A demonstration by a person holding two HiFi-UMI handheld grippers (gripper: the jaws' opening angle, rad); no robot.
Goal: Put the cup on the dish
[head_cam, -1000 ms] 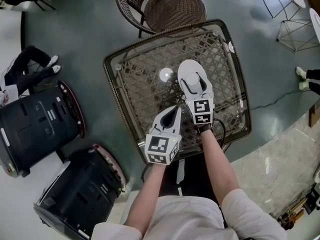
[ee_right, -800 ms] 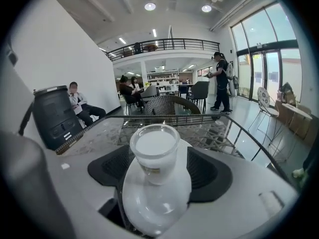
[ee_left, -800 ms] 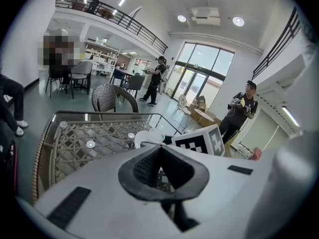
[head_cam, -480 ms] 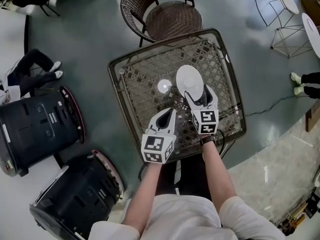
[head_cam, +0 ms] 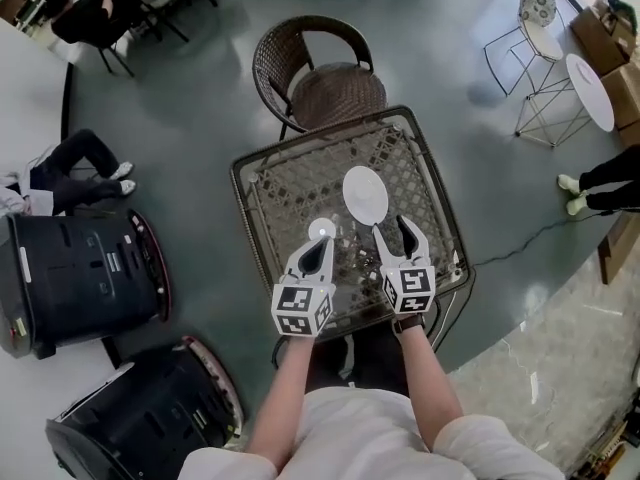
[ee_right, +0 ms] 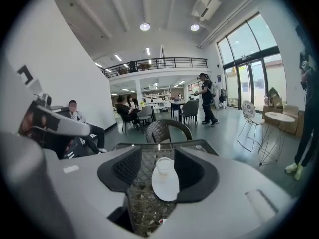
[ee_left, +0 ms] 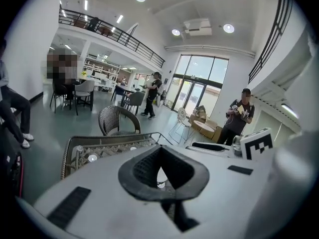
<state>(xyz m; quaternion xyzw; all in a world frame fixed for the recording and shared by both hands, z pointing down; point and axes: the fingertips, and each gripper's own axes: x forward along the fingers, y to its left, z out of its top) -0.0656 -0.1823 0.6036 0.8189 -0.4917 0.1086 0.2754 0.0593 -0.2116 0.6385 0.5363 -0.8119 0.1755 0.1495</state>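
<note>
A white cup [ee_right: 164,166] stands upright on the far part of the white dish [ee_right: 166,189], which lies on the glass-topped wicker table [head_cam: 290,188]. From the head view the dish [head_cam: 365,198] shows as a white oval, and the cup is hard to tell apart from it. My right gripper [head_cam: 392,230] [ee_right: 157,152] hangs just short of the dish, raised above the table. It is open, its jaws have just been closing, and nothing is between them. My left gripper [head_cam: 323,240] [ee_left: 160,148] is beside it, shut and empty.
A brown wicker chair [head_cam: 325,78] stands at the table's far side. Two black cases [head_cam: 80,268] sit on the floor to the left. A white side table [head_cam: 590,88] and wire chair are at the far right. A bright round spot [head_cam: 321,230] shows on the glass.
Both grippers have lifted and drawn back toward the table's near edge. The right one was over the dish and now stands clear of it, with the cup left on the dish.
</note>
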